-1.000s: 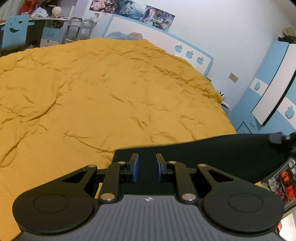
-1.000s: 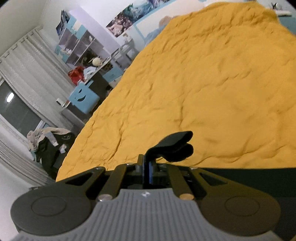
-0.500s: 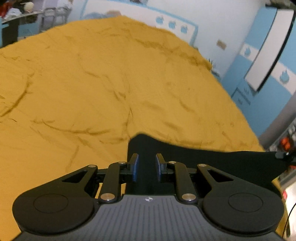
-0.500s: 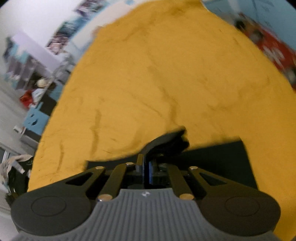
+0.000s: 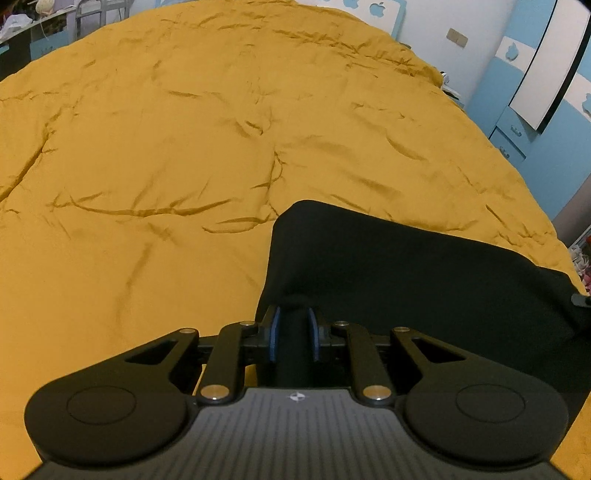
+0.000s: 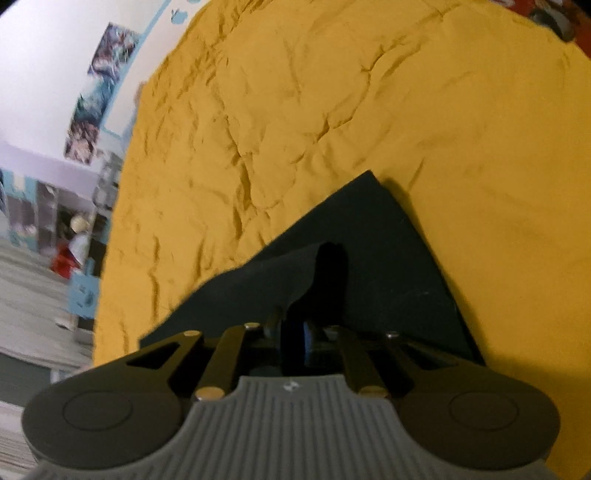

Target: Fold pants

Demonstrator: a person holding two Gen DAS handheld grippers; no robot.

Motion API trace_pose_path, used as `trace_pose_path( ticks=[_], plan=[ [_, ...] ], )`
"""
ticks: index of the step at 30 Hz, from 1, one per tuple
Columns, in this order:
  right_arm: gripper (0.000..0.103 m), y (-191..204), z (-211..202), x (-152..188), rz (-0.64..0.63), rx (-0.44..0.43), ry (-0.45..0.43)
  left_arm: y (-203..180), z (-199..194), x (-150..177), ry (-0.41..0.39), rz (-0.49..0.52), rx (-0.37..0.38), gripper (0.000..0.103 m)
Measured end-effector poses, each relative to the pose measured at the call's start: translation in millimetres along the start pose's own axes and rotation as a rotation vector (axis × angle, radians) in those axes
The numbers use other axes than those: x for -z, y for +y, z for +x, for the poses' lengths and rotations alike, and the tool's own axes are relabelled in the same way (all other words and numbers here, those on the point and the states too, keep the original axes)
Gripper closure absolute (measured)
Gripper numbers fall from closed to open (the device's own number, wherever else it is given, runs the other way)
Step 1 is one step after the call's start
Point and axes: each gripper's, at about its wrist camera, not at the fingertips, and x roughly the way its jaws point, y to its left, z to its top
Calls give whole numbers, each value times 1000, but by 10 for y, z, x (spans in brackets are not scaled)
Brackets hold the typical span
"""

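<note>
Now, by label:

Garment: black soft-fabric pants (image 5: 424,273), partly laid on the wrinkled mustard-yellow bed cover (image 5: 184,147), near its front edge; rest lifted between both tools.

Left gripper (image 5: 293,334): blue-padded jaws narrow, a bunched fold of the black cloth clamped between them.

Right gripper (image 6: 299,341): jaws nearly together, pinching a raised flap of the same cloth (image 6: 369,258); pad contact partly hidden by dark fabric.

Handling, as judged: light, limp, no stiffness; sags and creases wherever unsupported; not fragile; likely grippy enough on the cover to drag wrinkles along.

Where to hold, as judged: corners or hem edges, one per tool, spread apart so the panel stays taut; a pinch mid-panel only bunches it.

Risk, as judged: uneven tension skews the fold; thin fabric may slip out of a shallow bite.

Surface: yellow cover soft, rumpled, ample bare area beyond the pants.

Room beyond the cover: white-and-blue headboard with apple shapes (image 5: 373,9) at far end; blue-and-white wardrobe (image 5: 546,74) right of the cover; posters on the wall (image 6: 99,96), blurred shelving left.
</note>
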Motion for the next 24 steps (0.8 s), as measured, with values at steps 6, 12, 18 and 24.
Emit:
trace_pose_path(
  ticks=[6, 12, 18, 24],
  plan=[
    [103, 164, -68, -133, -9, -27, -47, -26, 5, -34, -2, 7, 2, 85],
    [103, 1108, -469, -44, -475, 23, -157, -1, 20, -47, -8, 0, 18, 85],
    [103, 725, 120, 73, -503, 350, -51, -9, -37, -61, -39, -14, 37, 85],
    [103, 773, 1, 89, -454, 313, -104, 87, -134, -143, -82, -71, 47, 84]
  ],
)
